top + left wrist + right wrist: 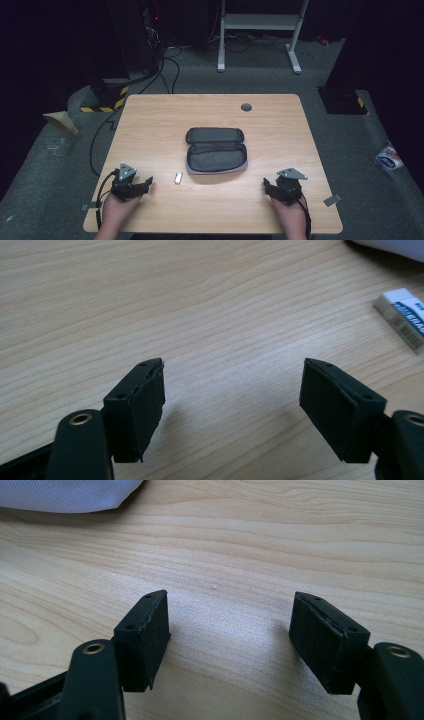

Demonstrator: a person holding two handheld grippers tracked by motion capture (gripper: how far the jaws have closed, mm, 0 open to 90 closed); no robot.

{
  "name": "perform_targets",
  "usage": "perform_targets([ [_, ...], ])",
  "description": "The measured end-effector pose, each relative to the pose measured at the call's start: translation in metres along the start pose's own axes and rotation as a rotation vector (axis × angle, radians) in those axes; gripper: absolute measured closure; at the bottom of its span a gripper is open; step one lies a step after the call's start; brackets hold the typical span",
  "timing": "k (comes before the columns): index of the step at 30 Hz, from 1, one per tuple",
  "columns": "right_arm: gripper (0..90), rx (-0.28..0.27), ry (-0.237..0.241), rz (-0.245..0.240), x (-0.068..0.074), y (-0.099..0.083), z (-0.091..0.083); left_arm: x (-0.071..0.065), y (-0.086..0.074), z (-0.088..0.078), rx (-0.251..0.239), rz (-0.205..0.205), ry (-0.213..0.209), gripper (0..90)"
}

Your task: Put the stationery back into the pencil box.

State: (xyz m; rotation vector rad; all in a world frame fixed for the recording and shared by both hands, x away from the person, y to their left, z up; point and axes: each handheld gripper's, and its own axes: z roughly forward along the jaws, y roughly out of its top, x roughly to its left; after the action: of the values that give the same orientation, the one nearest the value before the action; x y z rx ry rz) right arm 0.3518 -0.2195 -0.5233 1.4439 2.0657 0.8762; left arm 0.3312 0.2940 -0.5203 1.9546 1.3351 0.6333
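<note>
A grey pencil case (216,150) lies unzipped and spread flat in the middle of the wooden table (150,115). A small white eraser (178,177) rests just left of its front edge, and it appears at the upper right of the left gripper view (405,315). My left gripper (147,184) sits low at the table's front left, open, with bare wood between its jaws (232,375). At the front right my right gripper (266,185) is open too, nothing between its jaws (230,612). A pale edge of the case (65,492) lies beyond it.
A round grey cable grommet (246,107) is set into the table's far side. On the dark floor behind stand a white metal frame (260,25) and cables. A packet (389,159) lies on the floor to the right.
</note>
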Motion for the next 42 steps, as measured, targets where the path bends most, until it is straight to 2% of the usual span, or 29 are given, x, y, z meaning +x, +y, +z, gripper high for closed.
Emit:
perform_targets([
  [3, 31.9, 0.000, 0.000, 0.000, 0.000, 0.000, 0.000, -0.003, 0.002, -0.001, -0.011, -0.001, -0.011, 26.4],
  [11, 31.9, 0.000, 0.000, 0.000, 0.000, 0.000, 0.000, -0.017, 0.007, -0.003, -0.019, 0.034, -0.045, 26.5],
  [26, 32.0, -0.001, 0.000, 0.002, 0.000, 0.000, 0.000, -0.061, 0.016, 0.003, -0.016, 0.107, -0.145, 27.2],
  [33, 32.0, 0.000, 0.000, 0.002, 0.001, 0.000, 0.000, -0.071, 0.019, 0.010, -0.006, 0.112, -0.171, 27.7],
  [37, 32.1, -0.002, -0.005, 0.003, 0.001, 0.000, 0.000, -0.079, 0.021, 0.013, -0.006, 0.113, -0.195, 31.4],
  [42, 32.1, -0.001, -0.006, 0.005, 0.001, 0.000, 0.000, -0.085, 0.023, 0.022, -0.007, 0.119, -0.195, 36.2],
])
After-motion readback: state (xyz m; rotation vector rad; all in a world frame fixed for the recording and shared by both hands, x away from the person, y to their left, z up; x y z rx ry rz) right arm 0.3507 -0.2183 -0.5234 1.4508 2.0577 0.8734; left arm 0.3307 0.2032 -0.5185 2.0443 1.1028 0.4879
